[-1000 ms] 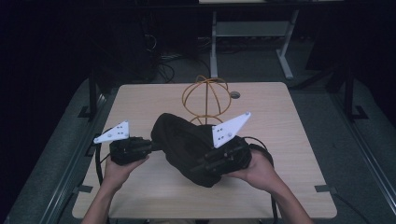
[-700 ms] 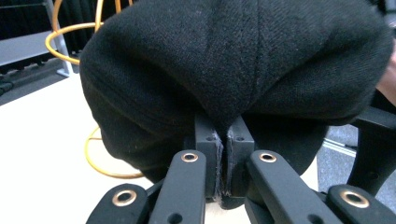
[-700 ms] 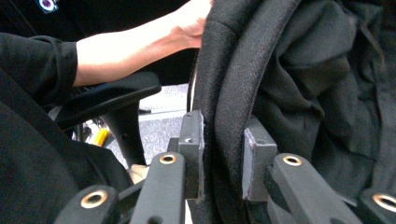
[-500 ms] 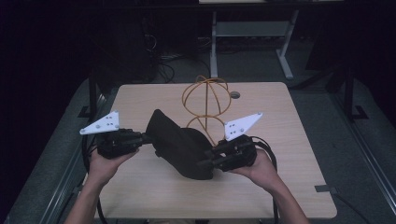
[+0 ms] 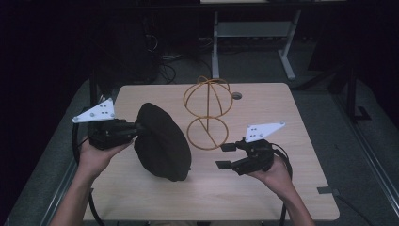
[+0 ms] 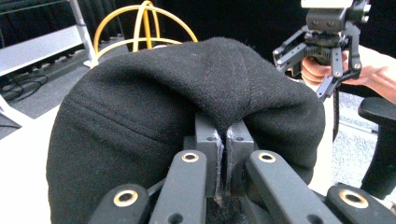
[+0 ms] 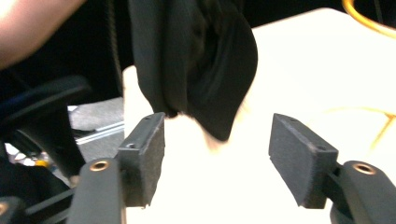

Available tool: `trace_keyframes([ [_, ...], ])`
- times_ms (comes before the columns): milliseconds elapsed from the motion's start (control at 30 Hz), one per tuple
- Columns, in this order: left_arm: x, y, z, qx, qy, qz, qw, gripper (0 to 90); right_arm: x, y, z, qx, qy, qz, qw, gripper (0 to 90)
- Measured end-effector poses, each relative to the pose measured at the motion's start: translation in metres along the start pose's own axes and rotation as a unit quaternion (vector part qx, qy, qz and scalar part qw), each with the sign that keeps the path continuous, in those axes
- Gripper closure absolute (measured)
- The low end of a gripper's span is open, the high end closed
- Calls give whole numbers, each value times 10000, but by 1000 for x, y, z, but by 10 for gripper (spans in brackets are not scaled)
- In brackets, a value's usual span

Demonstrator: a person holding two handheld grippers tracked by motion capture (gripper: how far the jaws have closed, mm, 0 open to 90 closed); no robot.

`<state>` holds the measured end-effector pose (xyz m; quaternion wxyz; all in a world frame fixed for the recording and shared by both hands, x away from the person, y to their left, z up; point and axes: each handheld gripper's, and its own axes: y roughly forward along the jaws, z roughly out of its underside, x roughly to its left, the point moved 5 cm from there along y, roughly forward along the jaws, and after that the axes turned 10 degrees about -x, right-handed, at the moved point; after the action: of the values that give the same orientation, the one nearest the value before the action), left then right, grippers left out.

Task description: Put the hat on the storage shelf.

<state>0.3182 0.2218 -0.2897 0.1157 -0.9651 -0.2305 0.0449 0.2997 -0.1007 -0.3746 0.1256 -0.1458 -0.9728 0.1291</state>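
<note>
Held item: black knitted fabric hat (image 5: 162, 141), soft and slack, hanging from the left gripper (image 5: 136, 129) over the left half of the pale wooden table (image 5: 263, 188); its lower edge looks to rest on or just above the tabletop, which of the two cannot be told.
Left gripper: jaws pressed together on a fold of the hat's edge; the left gripper view shows the cloth (image 6: 196, 93) pinched between the pads, only a thin seam of it caught.
Right gripper (image 5: 226, 156): jaws spread wide, nothing between them; it hangs apart from the hat, to its right. Its own view looks across at the hat's open underside (image 7: 205, 70).
Stand: yellow wire frame of a ball over a ring base (image 5: 207, 113), upright near the table's middle, just beside the hat, not touching it as far as can be seen.
Risk, grip: judged thin; a tug could pull the fold free and drop the hat.
Risk, stand: judged light; a swinging hat or a reaching jaw could tip it.
Risk, regrasp: the limp opening may collapse, leaving the right jaws to close on a double layer.
</note>
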Motion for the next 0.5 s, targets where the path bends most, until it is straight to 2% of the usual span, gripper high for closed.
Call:
trace_keyframes([
  [200, 8, -1, -3, -60, -92, -4, 9999, 871, -13, -19, 21, 47, 40, 532, 9986, 304],
  [500, 16, -1, -19, -24, -45, -41, 10000, 870, -32, -46, 53, 136, 243, 1210, 9923, 263],
])
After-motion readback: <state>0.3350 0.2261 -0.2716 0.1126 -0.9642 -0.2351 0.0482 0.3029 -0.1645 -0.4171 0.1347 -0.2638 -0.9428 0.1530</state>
